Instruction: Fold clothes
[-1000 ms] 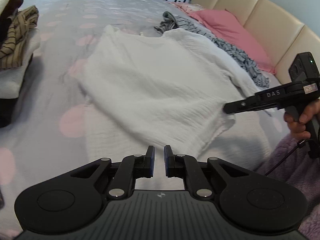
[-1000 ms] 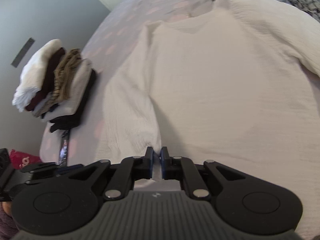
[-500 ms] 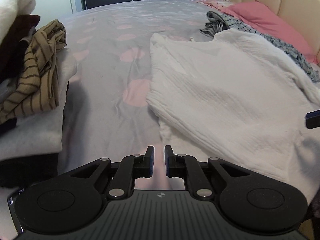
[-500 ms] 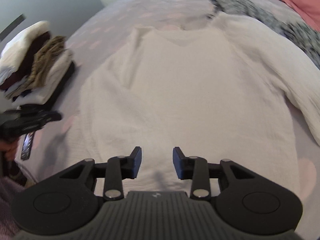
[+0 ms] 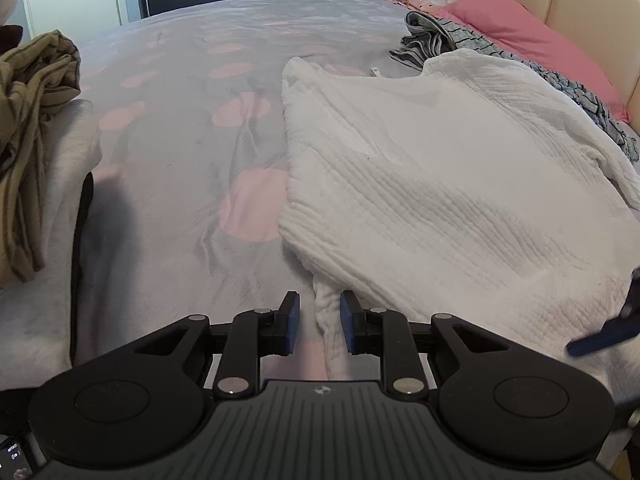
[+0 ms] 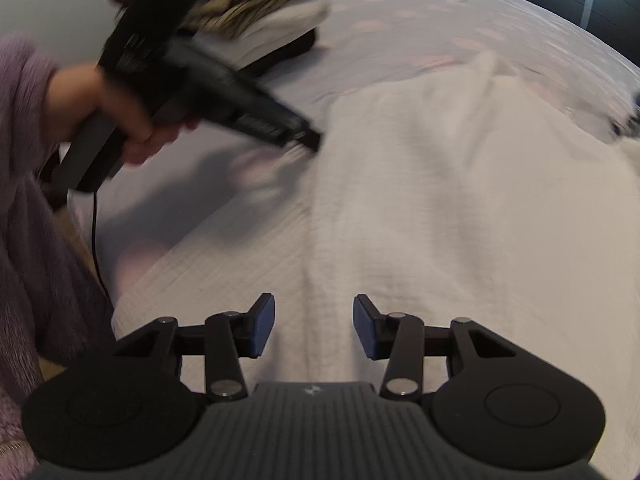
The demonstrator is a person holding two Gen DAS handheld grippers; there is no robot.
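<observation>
Left gripper (image 5: 319,322) parted around white garment (image 5: 440,184) edge, right gripper (image 6: 314,330) parted above

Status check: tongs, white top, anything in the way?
Left tongs open, straddling the white top's near edge fold. Right tongs open over the top, empty. Folded clothes stack sits left, clear of the top.

clothes pile (image 6: 256,8) blurred, R gripper (image 5: 608,328) cut off
</observation>
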